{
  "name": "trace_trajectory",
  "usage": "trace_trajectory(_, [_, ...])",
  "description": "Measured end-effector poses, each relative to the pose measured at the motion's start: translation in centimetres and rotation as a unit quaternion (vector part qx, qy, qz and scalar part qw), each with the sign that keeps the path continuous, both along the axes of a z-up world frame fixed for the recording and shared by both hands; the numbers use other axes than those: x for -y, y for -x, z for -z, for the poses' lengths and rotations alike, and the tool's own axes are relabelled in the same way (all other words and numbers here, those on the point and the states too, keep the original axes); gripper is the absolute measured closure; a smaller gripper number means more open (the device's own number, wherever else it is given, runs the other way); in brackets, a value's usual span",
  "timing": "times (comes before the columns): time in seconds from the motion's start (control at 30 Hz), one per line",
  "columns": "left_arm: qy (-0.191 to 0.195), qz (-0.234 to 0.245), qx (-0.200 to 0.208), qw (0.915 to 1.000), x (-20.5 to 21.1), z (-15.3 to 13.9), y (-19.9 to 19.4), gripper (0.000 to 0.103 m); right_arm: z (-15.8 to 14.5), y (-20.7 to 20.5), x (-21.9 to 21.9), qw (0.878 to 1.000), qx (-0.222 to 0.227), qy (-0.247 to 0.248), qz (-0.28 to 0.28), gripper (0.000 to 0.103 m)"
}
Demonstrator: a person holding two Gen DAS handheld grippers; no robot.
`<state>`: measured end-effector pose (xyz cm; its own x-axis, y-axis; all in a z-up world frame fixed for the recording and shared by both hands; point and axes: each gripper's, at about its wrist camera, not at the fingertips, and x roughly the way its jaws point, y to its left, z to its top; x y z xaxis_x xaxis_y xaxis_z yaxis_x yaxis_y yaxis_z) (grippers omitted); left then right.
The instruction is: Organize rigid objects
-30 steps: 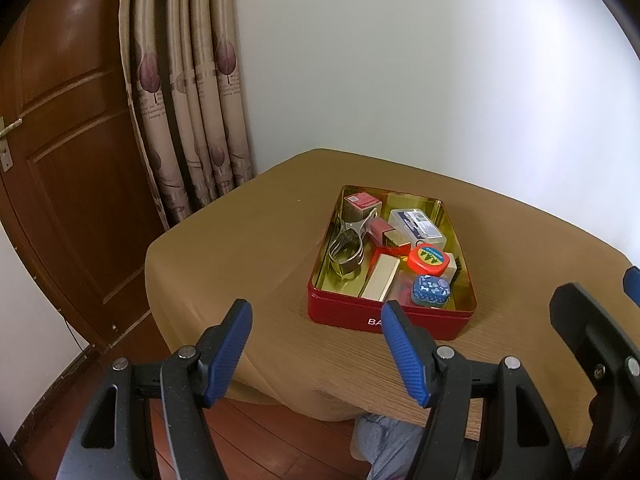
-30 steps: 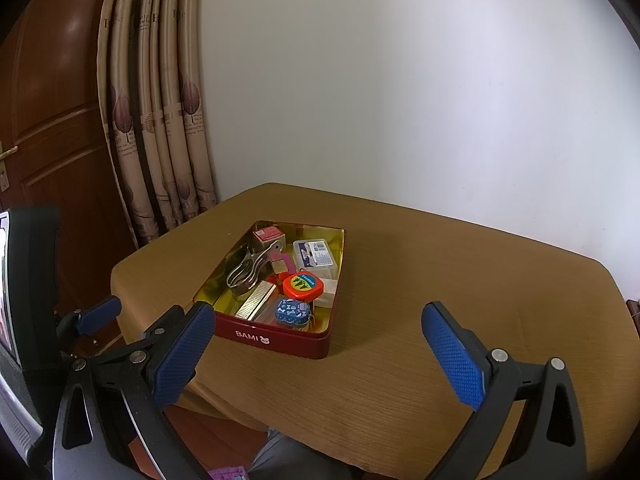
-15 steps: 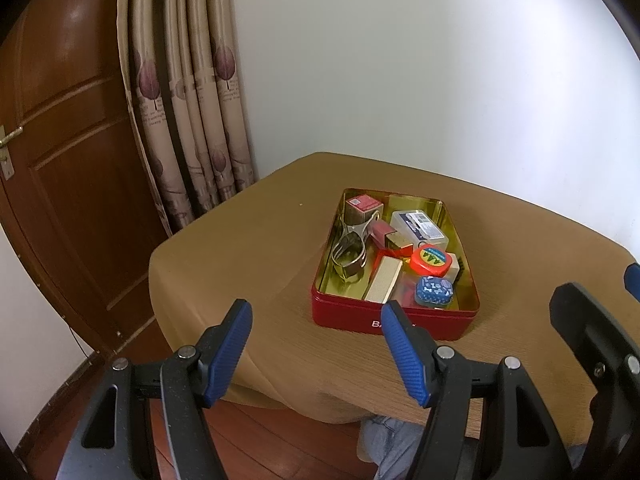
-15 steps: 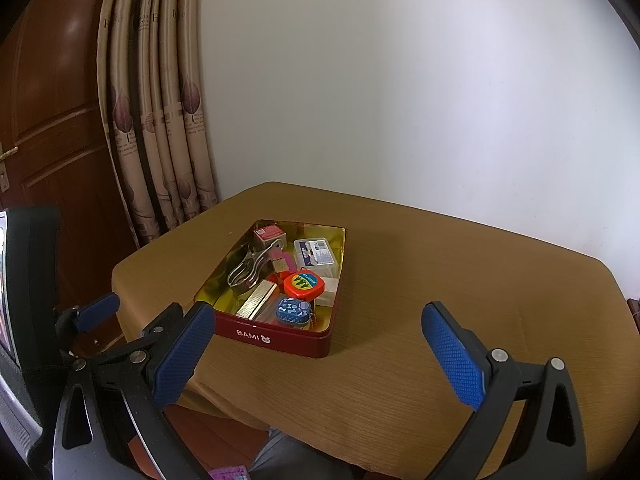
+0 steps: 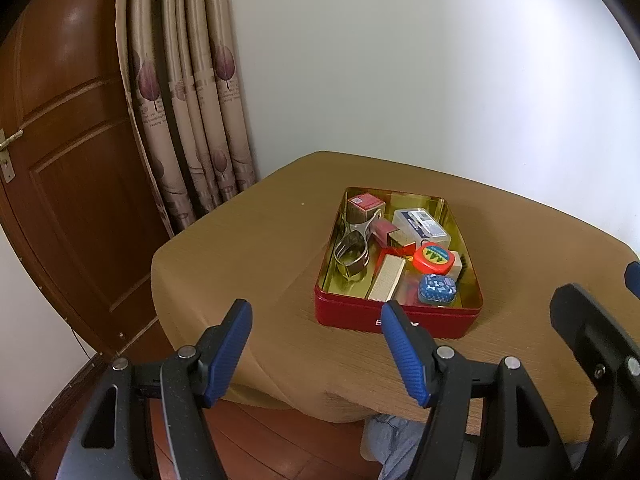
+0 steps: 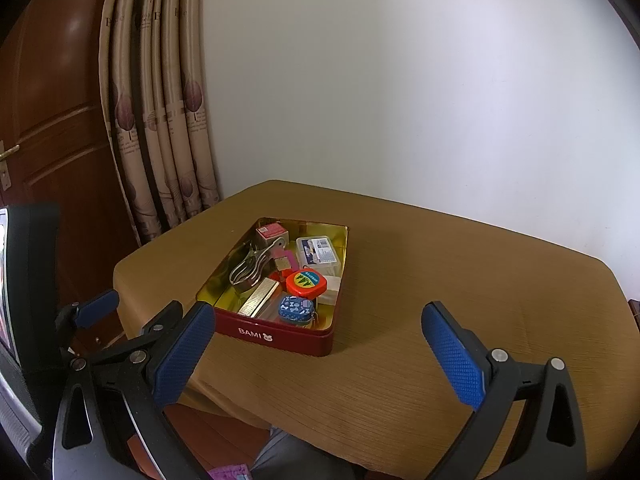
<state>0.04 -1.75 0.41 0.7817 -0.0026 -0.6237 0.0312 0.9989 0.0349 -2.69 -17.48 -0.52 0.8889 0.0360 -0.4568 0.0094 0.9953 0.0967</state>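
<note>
A red tin with a gold inside stands on the brown-clothed table. It holds an orange round tape measure, a small blue patterned tin, a gold bar, a metal clip, a clear plastic box and a small red-topped box. My left gripper hangs open and empty short of the tin's near wall. My right gripper is open too, wide and empty, on the near side of the tin, which reads BAMI.
A white wall backs the table. A patterned curtain and a wooden door stand to the left. A person's trouser leg shows below the table's near edge, over a wooden floor. A dark screen edge is at far left.
</note>
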Motion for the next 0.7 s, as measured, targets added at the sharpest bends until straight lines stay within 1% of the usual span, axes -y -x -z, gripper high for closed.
trace_trajectory(0.3, [0.005, -0.005, -0.007, 0.9999, -0.6, 0.1, -0.4, 0.034, 0.0, -0.3, 0.5, 1.000, -0.004, -0.004, -0.001, 0.001])
trace_trajectory(0.7, [0.010, -0.015, -0.010, 0.9998, -1.2, 0.4, -0.8, 0.034, -0.2, -0.6, 1.3, 1.000, 0.004, -0.002, 0.007, 0.001])
